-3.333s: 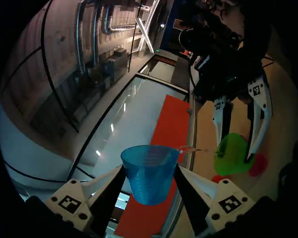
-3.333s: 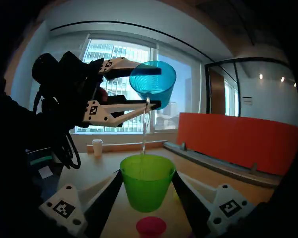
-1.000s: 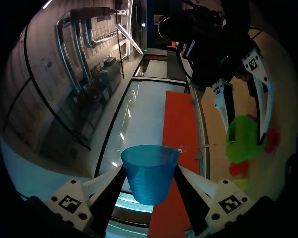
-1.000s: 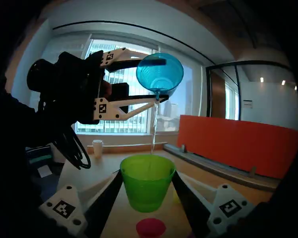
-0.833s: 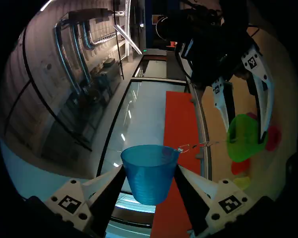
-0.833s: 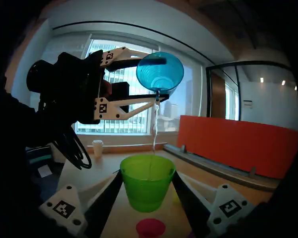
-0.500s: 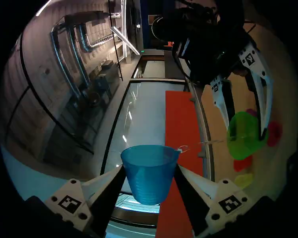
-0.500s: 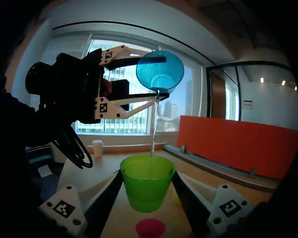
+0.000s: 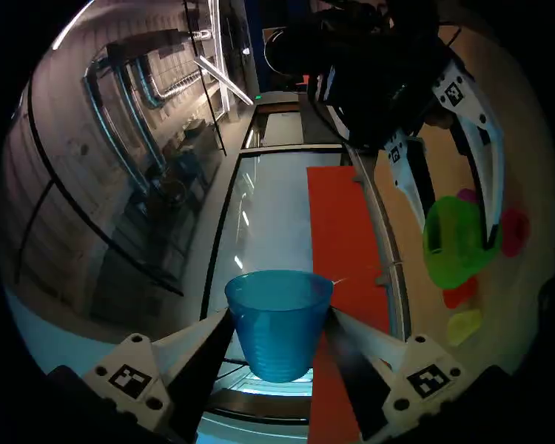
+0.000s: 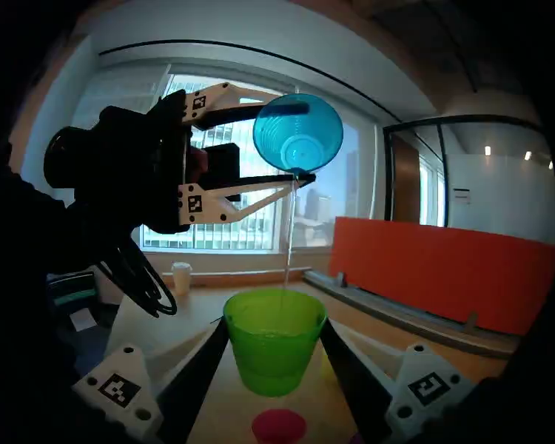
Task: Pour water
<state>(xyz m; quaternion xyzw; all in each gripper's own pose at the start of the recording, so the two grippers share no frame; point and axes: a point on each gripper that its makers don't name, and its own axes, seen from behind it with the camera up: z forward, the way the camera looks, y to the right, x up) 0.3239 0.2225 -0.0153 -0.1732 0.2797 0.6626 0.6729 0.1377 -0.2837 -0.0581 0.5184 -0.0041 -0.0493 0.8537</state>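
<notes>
No legible text, labels or numbers

A tipped blue cup (image 10: 298, 144) sends a thin water stream (image 10: 289, 233) into the green cup (image 10: 274, 340).

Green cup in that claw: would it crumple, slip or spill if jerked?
The green cup looks like thin translucent plastic, so it probably flexes if squeezed hard. Its smooth, tapered wall might slip down through the right claw. Water is streaming in, so a jerk would likely slosh it.
</notes>
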